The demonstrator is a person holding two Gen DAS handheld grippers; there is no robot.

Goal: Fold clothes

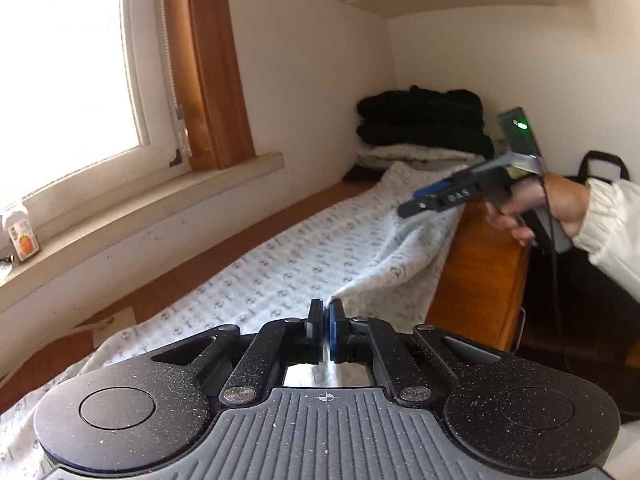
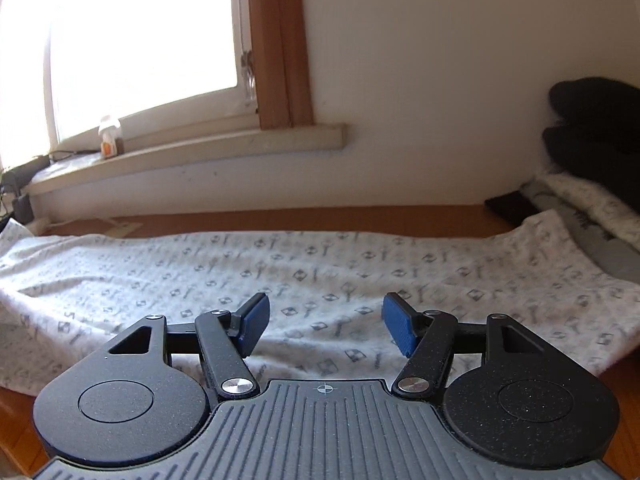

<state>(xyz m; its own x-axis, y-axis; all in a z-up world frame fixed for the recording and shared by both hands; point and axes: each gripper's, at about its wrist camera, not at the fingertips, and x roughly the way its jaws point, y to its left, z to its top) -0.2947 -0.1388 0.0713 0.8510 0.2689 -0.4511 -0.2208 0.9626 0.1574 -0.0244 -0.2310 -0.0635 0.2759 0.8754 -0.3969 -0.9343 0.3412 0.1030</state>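
Wooden desk under window: patterned white garment spread mid-frame, soft, limp. My left gripper clenched on near hem; right gripper released, hovering. I'd pinch hems, corners.

**Black linkages, blue pads, one white sleeve**

Each gripper, the left gripper and the right gripper, has speckled black linkage arms, round silver pivot screws, two big circular housings and a ribbed grey base marked with a small crosshair. Blue ribbed pads line the fingers. The person's hand emerges from a white cuffed sleeve; a thin black cable hangs beside it.
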